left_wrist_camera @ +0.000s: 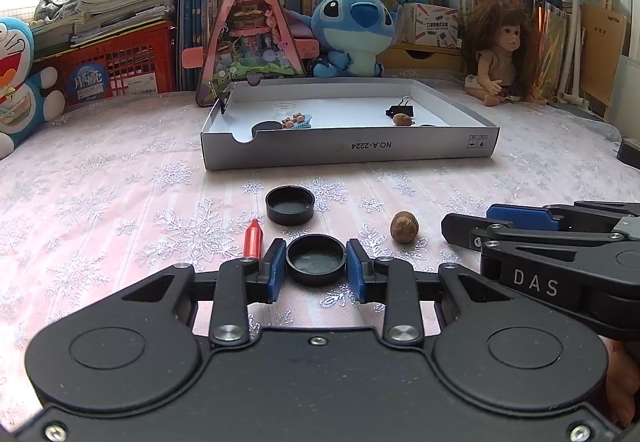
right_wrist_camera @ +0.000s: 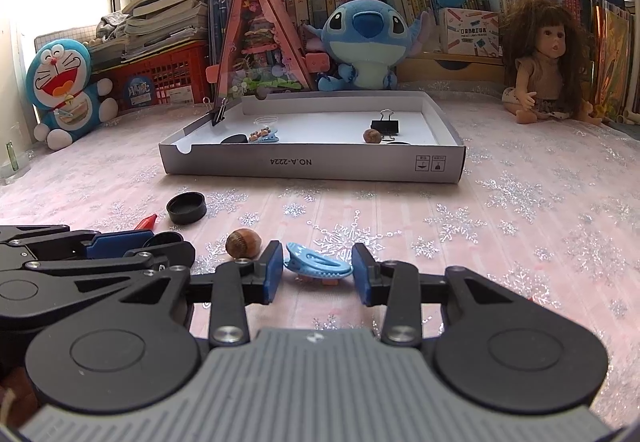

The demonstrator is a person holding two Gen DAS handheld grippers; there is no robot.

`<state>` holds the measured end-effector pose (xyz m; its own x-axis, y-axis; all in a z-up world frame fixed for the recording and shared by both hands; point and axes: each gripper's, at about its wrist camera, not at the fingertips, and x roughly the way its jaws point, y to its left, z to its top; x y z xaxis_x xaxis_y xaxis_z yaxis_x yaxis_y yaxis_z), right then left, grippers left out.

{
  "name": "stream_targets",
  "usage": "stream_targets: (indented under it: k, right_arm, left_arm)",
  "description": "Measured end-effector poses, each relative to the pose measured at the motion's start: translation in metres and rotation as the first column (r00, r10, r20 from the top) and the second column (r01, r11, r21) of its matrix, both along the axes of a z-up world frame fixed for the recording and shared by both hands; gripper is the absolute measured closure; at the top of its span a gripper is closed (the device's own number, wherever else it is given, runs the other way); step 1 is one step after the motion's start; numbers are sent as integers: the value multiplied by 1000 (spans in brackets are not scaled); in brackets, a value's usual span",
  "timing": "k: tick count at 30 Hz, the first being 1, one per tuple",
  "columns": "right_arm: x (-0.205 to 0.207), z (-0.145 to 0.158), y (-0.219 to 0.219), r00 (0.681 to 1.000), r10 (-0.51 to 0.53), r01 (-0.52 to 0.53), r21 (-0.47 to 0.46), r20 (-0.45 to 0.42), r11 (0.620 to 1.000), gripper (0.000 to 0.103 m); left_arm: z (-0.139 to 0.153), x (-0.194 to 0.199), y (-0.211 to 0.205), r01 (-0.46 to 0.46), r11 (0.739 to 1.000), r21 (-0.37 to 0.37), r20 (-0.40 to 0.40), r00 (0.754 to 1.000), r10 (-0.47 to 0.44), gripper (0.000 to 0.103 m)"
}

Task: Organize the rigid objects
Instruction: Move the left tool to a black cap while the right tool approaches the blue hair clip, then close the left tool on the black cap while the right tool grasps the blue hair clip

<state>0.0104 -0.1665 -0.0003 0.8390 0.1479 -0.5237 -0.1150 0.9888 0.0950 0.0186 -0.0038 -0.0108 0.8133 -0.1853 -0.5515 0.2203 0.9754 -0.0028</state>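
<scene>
My left gripper [left_wrist_camera: 316, 262] has its blue pads against both sides of a black round cap [left_wrist_camera: 316, 259] resting on the cloth. A second black cap [left_wrist_camera: 290, 204] lies just beyond it, a red pointed piece [left_wrist_camera: 253, 240] to its left, and a brown nut [left_wrist_camera: 405, 226] to its right. My right gripper [right_wrist_camera: 316, 264] straddles a blue clip [right_wrist_camera: 317, 264] on the cloth, with small gaps to the pads. The nut [right_wrist_camera: 243, 242] also shows in the right wrist view, left of that gripper. The white box tray [left_wrist_camera: 348, 150] stands ahead, holding a binder clip [left_wrist_camera: 400, 108], a nut and small items.
Plush toys [left_wrist_camera: 352, 30], a doll [left_wrist_camera: 500, 54], a pink triangular toy house [left_wrist_camera: 248, 30], red crates and books line the back. The right gripper's body [left_wrist_camera: 560, 242] sits close beside my left one. A pink snowflake cloth [left_wrist_camera: 120, 202] covers the surface.
</scene>
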Motion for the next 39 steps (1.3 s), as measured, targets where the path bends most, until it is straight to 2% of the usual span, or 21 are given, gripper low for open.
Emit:
stream_targets:
  k: [15,20,31,39]
  right_arm:
    - [0,7,-6,1000,-10,11,-16,24,1000,61]
    - [4,12,-12,999,-13,14,-30,31,999,61]
    - [27,34,-36,998,-38,39,-29,42,999,61]
    - [55,48,-47,999,-29,30,-17,24,999,61]
  left_arm:
    - [5,2,-2,-5,1000,-15,-27,1000,5,73]
    - [8,6,-4,-11,1000,3,-24,1000,11,73]
    - [41,28,6,-39,998,-41,-14,999,38,73]
    - [62,61,12,-57,996,-64,-15,998,56,73]
